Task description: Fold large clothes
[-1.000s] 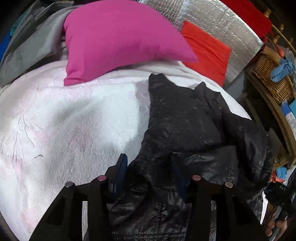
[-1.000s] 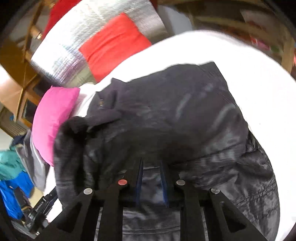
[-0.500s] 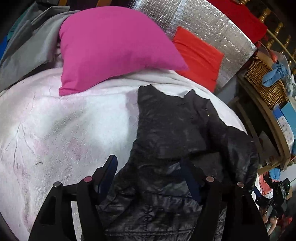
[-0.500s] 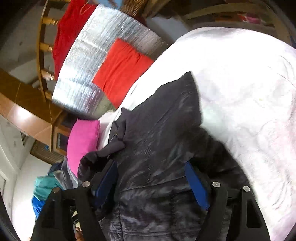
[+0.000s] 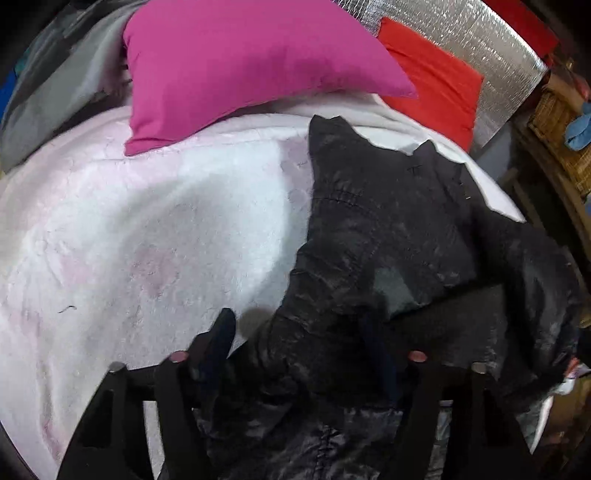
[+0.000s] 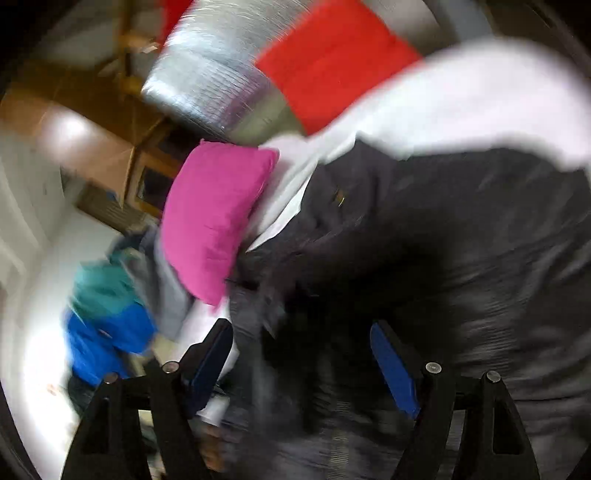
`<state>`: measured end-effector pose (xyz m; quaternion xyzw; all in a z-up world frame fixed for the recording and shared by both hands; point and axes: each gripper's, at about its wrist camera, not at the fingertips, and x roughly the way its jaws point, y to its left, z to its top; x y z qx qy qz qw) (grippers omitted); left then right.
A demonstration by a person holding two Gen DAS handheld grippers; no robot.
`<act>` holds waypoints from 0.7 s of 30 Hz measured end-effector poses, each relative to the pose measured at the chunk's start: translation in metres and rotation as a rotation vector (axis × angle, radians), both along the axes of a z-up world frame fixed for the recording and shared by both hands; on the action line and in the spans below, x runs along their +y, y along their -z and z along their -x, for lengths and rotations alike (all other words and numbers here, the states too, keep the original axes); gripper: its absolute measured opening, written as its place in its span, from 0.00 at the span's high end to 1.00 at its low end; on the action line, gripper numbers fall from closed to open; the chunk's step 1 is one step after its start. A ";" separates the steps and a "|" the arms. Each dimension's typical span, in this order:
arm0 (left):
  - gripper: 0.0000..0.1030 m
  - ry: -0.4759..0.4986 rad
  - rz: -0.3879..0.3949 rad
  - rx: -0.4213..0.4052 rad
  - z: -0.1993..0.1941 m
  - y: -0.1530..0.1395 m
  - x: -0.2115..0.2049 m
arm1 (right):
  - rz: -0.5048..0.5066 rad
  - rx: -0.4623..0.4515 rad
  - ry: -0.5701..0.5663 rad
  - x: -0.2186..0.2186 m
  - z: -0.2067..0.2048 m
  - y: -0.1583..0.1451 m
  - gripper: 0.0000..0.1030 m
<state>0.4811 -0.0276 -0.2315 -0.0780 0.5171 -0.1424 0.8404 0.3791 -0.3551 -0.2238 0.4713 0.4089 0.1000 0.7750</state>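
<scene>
A black shiny jacket point(image 5: 388, 229) lies crumpled on the right half of a white-pink bed cover point(image 5: 147, 240). My left gripper point(image 5: 295, 328) points down at its near left edge. Its jaws are closing with a fold of jacket between them; the left finger point(image 5: 218, 339) stands just clear of the fabric, and the right one is lost in the dark cloth. In the blurred right wrist view, my right gripper point(image 6: 301, 332) is open wide over the jacket point(image 6: 461, 240), with its blue pads point(image 6: 391, 365) apart and gripping nothing.
A pink pillow point(image 5: 240, 66) and a red cushion point(image 5: 436, 85) lean on a silver padded board point(image 5: 480, 33) at the bed's head. Grey clothes point(image 5: 55, 85) pile at far left. A wicker basket point(image 5: 561, 122) is on the right. Blue-teal garments point(image 6: 103, 314) lie beside the bed.
My right gripper let go of the jacket, opened wide and swung left, bringing the pillow and the clothes pile into view. My left gripper widened and then narrowed a little at the jacket's edge.
</scene>
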 end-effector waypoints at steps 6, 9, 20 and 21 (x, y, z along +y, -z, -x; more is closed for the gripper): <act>0.37 0.045 0.075 -0.037 -0.003 -0.016 -0.001 | -0.215 0.031 0.123 -0.001 -0.042 0.049 0.37; 0.36 0.058 0.079 -0.040 -0.003 -0.014 -0.006 | -0.091 0.002 0.120 0.008 -0.053 0.034 0.71; 0.35 0.042 0.091 -0.051 -0.012 -0.011 -0.025 | 0.483 -0.353 0.241 -0.037 0.052 -0.045 0.71; 0.31 0.036 0.091 -0.047 -0.012 -0.010 -0.027 | 0.459 -0.285 0.242 -0.050 0.058 -0.026 0.70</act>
